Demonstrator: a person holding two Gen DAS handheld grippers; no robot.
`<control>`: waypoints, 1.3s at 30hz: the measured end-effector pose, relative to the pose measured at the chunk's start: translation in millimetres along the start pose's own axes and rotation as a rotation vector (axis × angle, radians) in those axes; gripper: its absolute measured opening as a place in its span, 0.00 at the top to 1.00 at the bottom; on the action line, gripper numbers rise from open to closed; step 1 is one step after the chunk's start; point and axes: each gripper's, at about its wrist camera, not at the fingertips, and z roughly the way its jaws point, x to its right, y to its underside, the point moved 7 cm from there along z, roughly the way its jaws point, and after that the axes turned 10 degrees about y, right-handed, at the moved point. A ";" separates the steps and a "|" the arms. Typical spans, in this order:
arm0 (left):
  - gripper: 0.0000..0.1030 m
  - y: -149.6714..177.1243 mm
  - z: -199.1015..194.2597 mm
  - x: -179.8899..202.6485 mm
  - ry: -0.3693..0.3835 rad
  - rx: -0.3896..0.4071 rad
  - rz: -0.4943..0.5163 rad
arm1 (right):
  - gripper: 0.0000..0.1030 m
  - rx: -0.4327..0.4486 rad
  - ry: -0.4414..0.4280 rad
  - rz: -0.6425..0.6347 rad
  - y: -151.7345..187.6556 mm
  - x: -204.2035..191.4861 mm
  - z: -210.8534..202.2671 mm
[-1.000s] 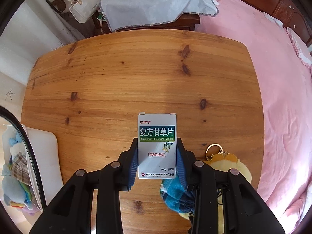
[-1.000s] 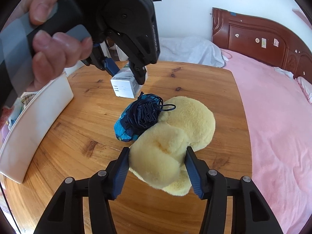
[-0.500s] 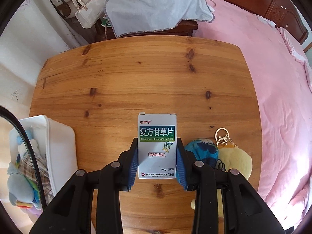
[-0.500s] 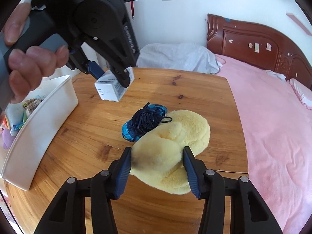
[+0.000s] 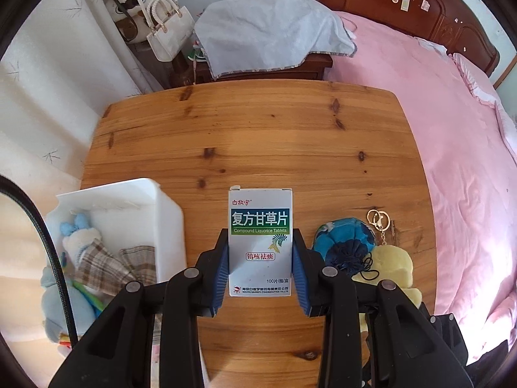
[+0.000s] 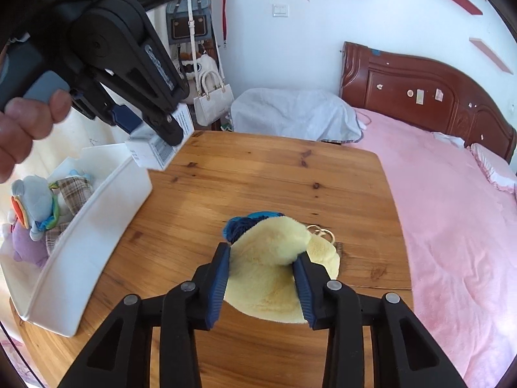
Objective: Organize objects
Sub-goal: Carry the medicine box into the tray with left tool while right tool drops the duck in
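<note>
While the left gripper (image 5: pixel 260 268) pinches a medicine box (image 5: pixel 260 242) at frame centre, the right gripper (image 6: pixel 262 276) squeezes a yellow plush toy (image 6: pixel 274 268) on the wooden table (image 6: pixel 274 174), lower centre.

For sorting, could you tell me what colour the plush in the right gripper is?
Pale yellow plush; right wrist view shows it best.

The far half of the round knotty pine table (image 5: pixel 258 135) lies bare, open to a gripper from above. At its left edge the tall white plastic bin (image 6: pixel 97 226) walls off that side; plush toys and plaid cloth (image 5: pixel 97 258) crowd its floor. Near the front right, the yellow plush toy (image 6: pixel 274 258), the blue drawstring pouch (image 5: pixel 345 245) touching it and a gold key ring (image 5: pixel 376 218) block the surface.
</note>
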 end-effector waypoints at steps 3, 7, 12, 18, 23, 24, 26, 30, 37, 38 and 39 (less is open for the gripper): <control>0.64 3.8 -13.2 -12.3 -0.001 0.018 -0.003 | 0.63 -0.012 0.005 -0.007 -0.3 -11.5 -2.3; 0.64 10.5 -30.6 -32.0 -0.005 0.039 -0.008 | 0.64 -0.013 0.016 -0.001 -5.5 -22.6 -9.7; 0.64 19.2 -48.4 -55.9 -0.005 0.057 -0.038 | 0.64 0.009 0.022 -0.005 -20.0 -40.1 -24.7; 0.64 34.6 -74.0 -82.4 -0.002 0.064 -0.079 | 0.64 0.037 0.023 -0.036 -41.6 -63.0 -45.4; 0.63 52.1 -92.7 -100.9 -0.001 0.053 -0.109 | 0.64 0.068 0.020 -0.082 -64.6 -85.3 -65.6; 0.63 56.2 -95.7 -104.1 -0.001 0.048 -0.113 | 0.64 0.078 0.016 -0.089 -69.8 -89.5 -70.4; 0.63 65.2 -102.9 -110.7 -0.002 0.039 -0.119 | 0.64 0.102 0.010 -0.104 -81.0 -98.1 -80.7; 0.63 79.1 -116.1 -122.5 -0.005 0.043 -0.131 | 0.64 0.141 -0.007 -0.149 -100.8 -114.9 -98.2; 0.63 101.1 -129.1 -139.6 0.021 0.035 -0.169 | 0.64 0.187 -0.050 -0.211 -126.5 -140.9 -120.5; 0.63 104.8 -129.4 -141.4 0.036 0.030 -0.176 | 0.64 0.191 -0.059 -0.216 -129.8 -144.4 -122.6; 0.63 109.9 -129.5 -144.1 0.049 0.024 -0.188 | 0.64 0.193 -0.066 -0.222 -132.2 -147.6 -124.1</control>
